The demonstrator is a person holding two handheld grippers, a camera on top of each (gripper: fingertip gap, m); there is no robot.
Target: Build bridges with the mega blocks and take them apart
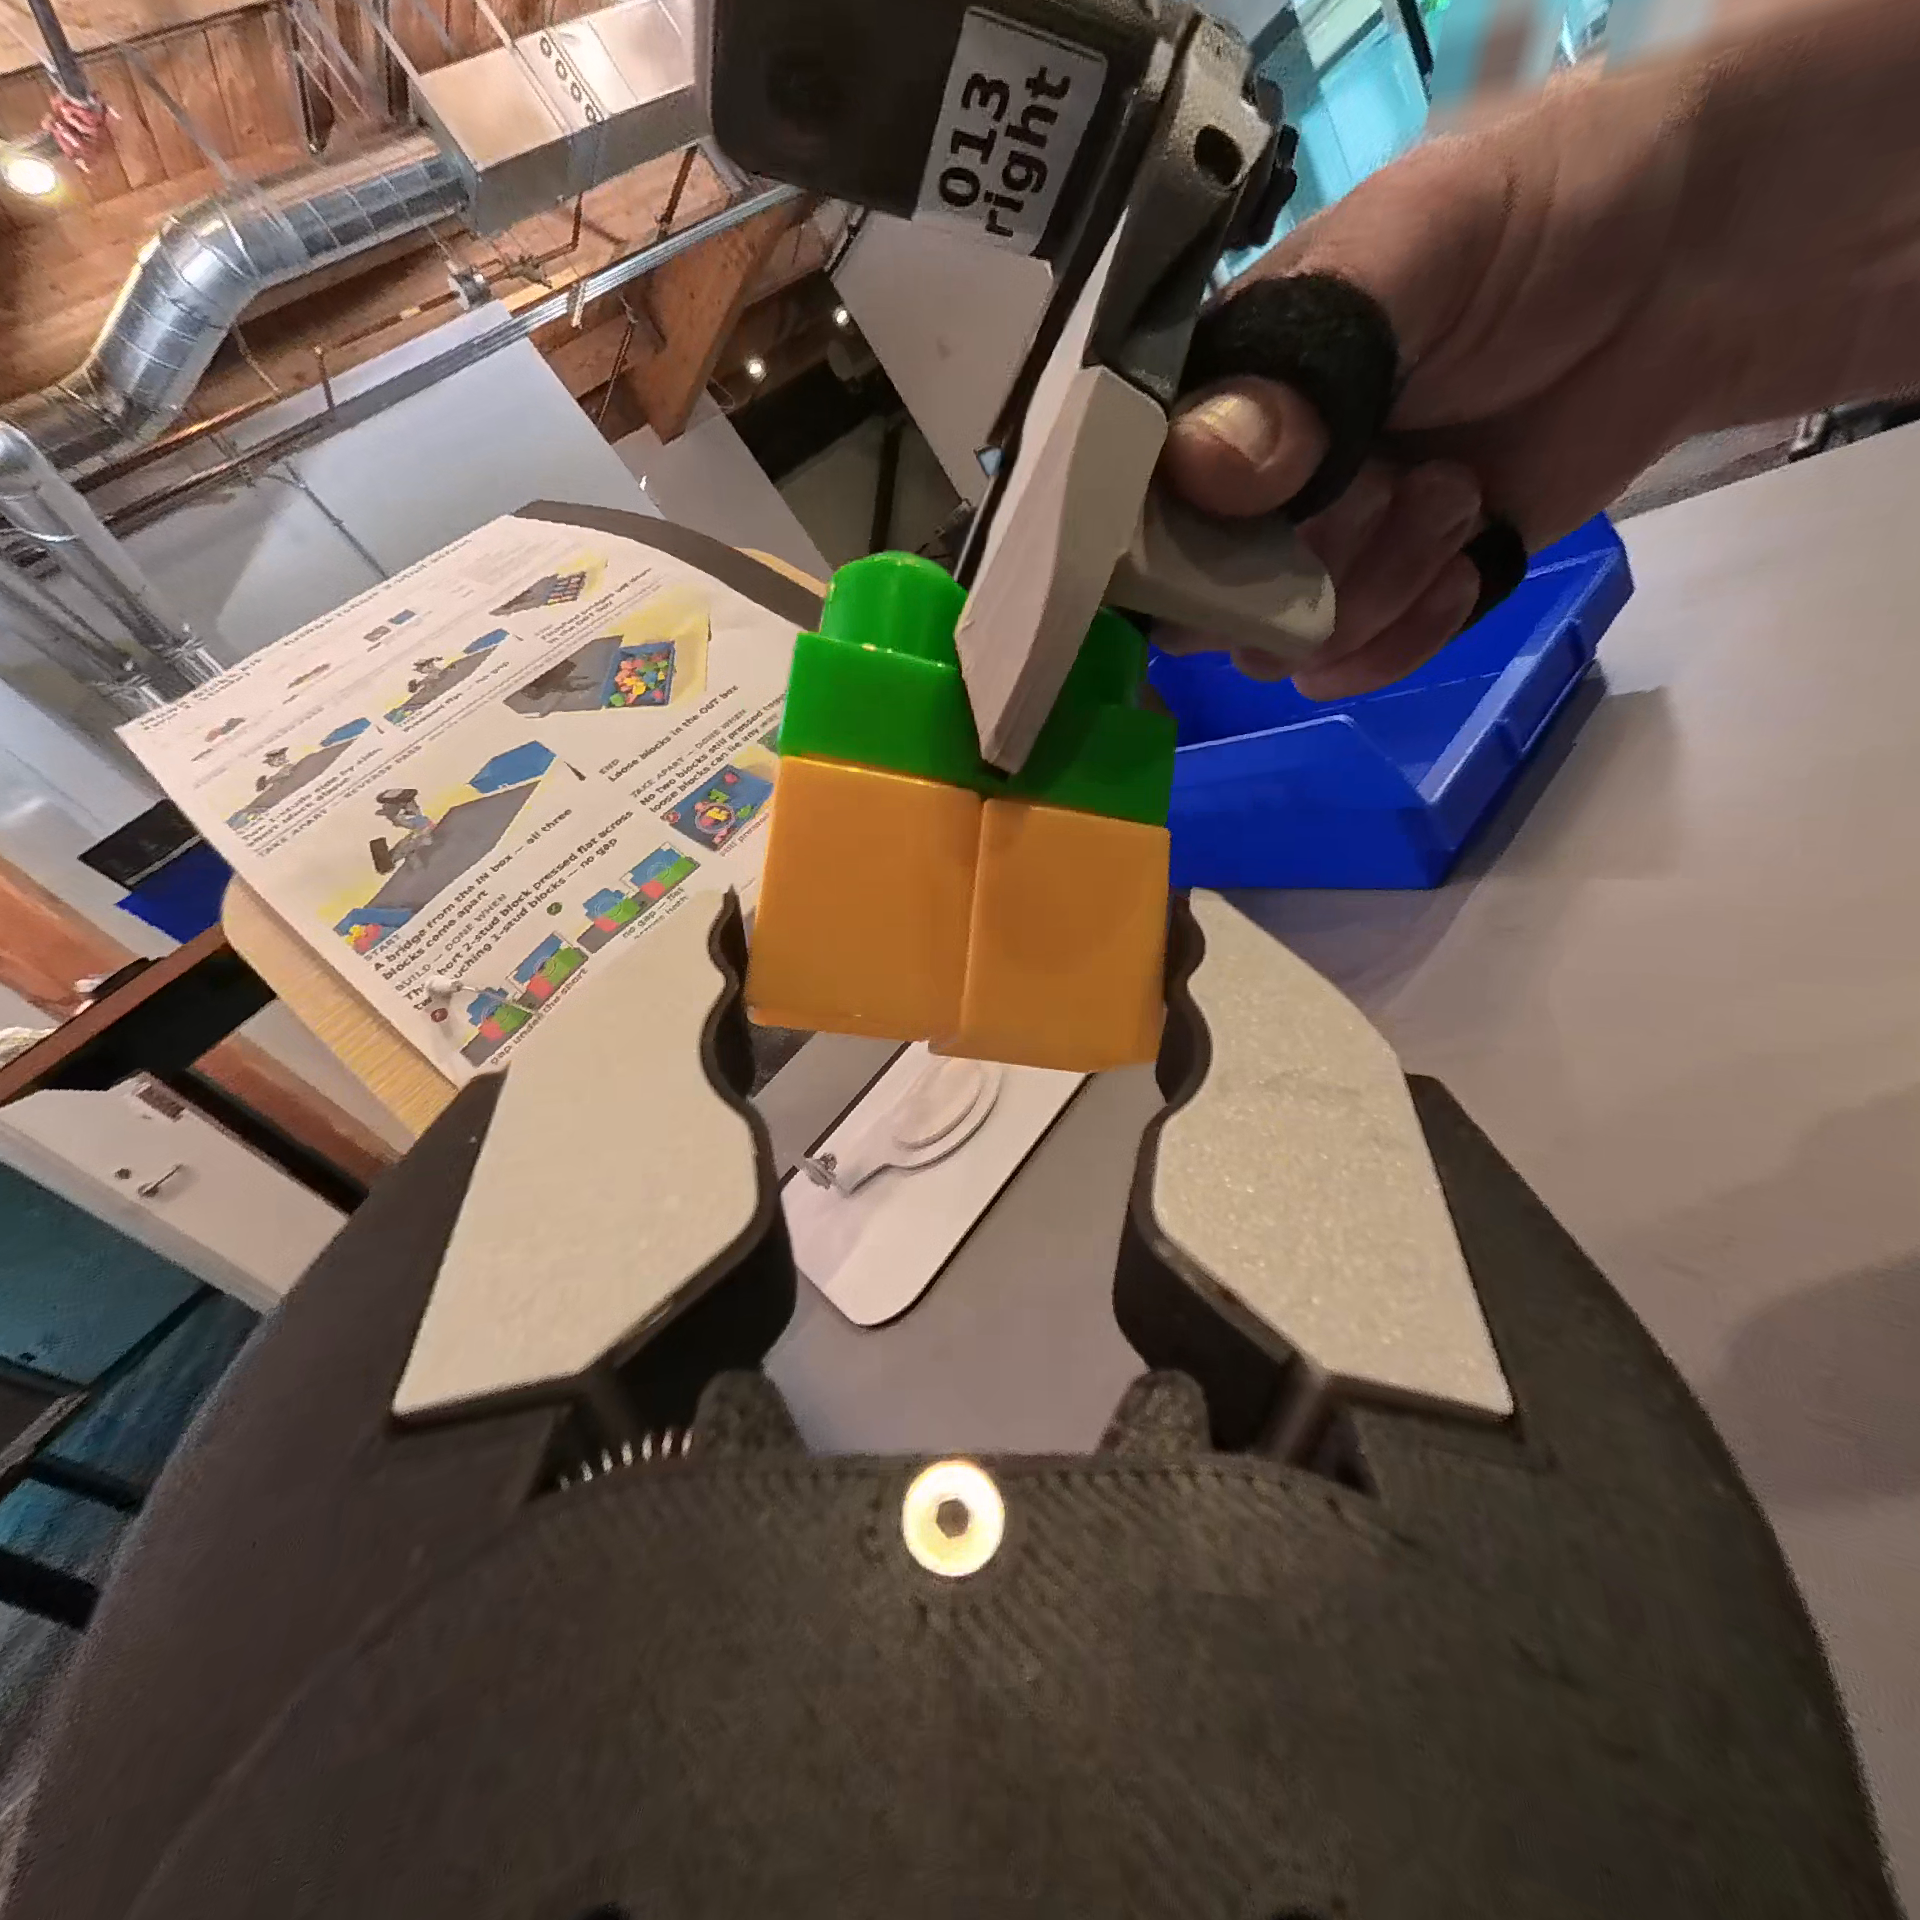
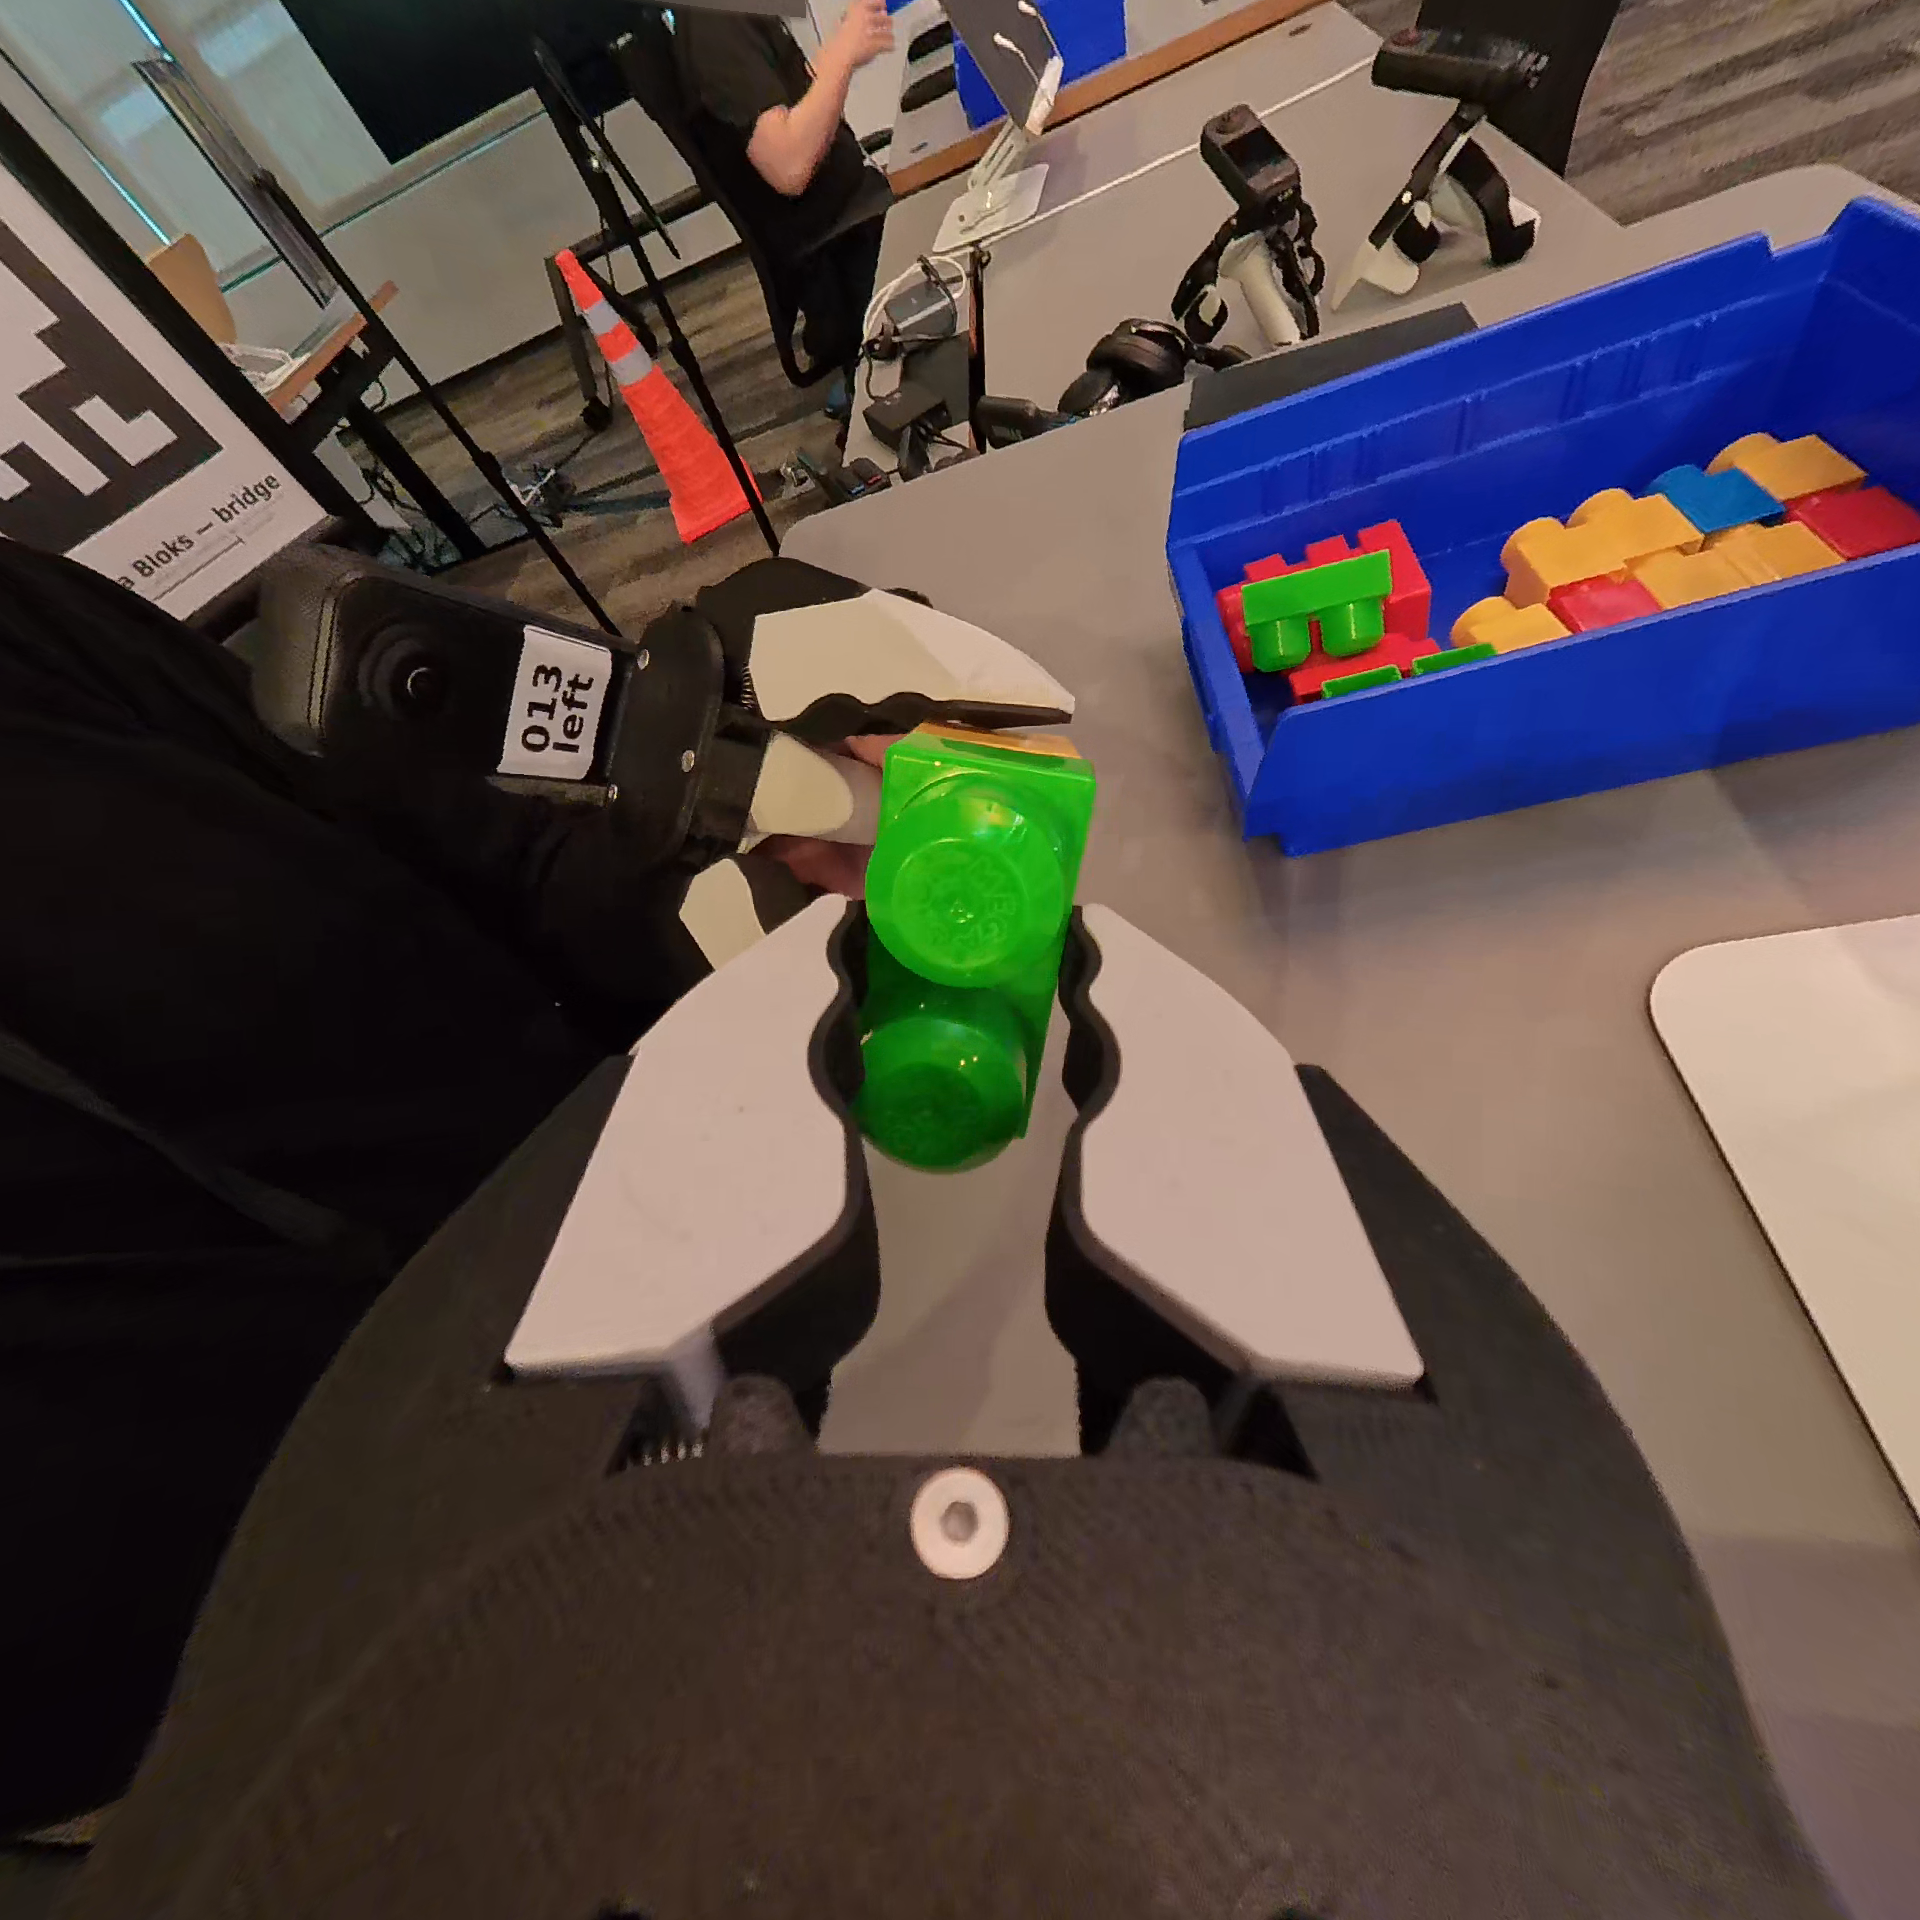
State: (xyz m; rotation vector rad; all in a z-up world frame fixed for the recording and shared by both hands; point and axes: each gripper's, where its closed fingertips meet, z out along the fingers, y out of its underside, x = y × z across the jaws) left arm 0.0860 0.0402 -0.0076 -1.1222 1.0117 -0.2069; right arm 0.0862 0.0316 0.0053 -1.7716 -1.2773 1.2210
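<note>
Between right fingers (image 2: 1086,997), green block (image 2: 961,997) lengthwise

Block stack (image 1: 961,883) sits between left tool (image 1: 956,966) tips, clear of the worktop (image 2: 1351,987). Right tool (image 2: 961,997) grips its top block (image 2: 966,935). Bin (image 2: 1558,748) lies beyond right tool, to its right.

Glossy, smooth plastic: green block (image 2: 977,894), yellow blocks (image 1: 961,914), blue bin (image 2: 1558,727). Matt grey tabletop (image 2: 1351,1039). Gripper body (image 2: 935,1714): coarse, ribbed black plastic. Instruction sheet (image 1: 468,748): printed paper.
</note>
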